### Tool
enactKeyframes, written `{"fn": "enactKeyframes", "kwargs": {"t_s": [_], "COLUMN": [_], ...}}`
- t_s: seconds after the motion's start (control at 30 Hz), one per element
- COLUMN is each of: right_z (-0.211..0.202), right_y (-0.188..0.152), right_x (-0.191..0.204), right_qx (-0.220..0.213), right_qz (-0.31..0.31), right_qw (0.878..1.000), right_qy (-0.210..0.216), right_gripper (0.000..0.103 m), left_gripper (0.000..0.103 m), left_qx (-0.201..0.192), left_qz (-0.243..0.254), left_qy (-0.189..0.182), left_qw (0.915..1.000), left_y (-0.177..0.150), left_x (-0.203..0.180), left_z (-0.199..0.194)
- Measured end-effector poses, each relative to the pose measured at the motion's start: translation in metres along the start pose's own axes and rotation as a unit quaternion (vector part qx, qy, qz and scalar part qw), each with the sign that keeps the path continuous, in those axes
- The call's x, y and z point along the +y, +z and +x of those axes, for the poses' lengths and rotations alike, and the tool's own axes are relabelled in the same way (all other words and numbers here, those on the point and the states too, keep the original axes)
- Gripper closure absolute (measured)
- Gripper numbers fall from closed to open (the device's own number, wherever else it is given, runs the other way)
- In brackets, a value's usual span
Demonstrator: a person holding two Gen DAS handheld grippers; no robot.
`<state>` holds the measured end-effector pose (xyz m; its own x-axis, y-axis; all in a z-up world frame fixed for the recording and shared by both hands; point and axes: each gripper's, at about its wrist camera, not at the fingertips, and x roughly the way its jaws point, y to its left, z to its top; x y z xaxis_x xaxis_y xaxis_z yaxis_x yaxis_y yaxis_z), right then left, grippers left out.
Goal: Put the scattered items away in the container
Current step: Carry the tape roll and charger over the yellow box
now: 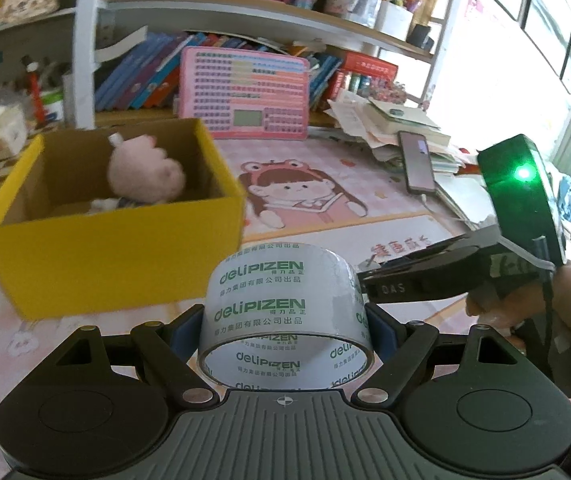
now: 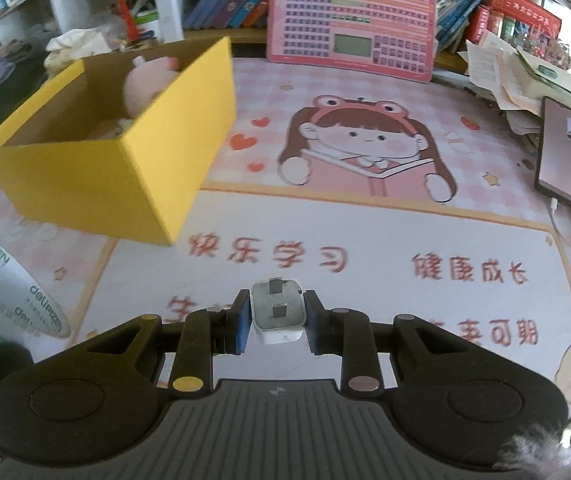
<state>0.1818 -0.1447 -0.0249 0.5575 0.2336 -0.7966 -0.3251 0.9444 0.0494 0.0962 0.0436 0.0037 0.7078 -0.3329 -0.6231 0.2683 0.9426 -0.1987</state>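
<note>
Item 1: clear printed packing-tape roll, pinched in left tool, above tabletop.
Item 2: small white plug adapter, pinched in right tool.
Item 3: yellow open cardboard box on tabletop w/ pink plush toy inside.

- We see the tape roll cut off by the right wrist view's left edge;
- the yellow box is motion-blurred, its wall hiding the small items under the pink plush;
- we cannot read the phone screen.
</note>
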Motion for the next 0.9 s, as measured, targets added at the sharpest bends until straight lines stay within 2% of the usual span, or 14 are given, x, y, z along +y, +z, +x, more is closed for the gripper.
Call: {"fn": "enactKeyframes", "kwargs": {"t_s": [0.43,0.9], "right_z": [-0.008,-0.015], "right_y": [-0.008,-0.016], "right_x": [0.074,0.125], "right_qx": [0.006,0.014], "right_qz": [-0.056,-0.104], "right_qw": [0.997,0.991], "right_qy": [0.046,0.086], "right_gripper": [0.078,0.078], "left_gripper": [0.019,0.019], "left_qx": [0.007,0.006], "left_qz": [-0.068,-0.088], "left_qy": [0.043,0.070], "left_qw": [0.9967,0.9936], "left_y": [-0.029,-0.038], "left_x": [0.058,0.083], "left_z": [-0.039,-0.049]}}
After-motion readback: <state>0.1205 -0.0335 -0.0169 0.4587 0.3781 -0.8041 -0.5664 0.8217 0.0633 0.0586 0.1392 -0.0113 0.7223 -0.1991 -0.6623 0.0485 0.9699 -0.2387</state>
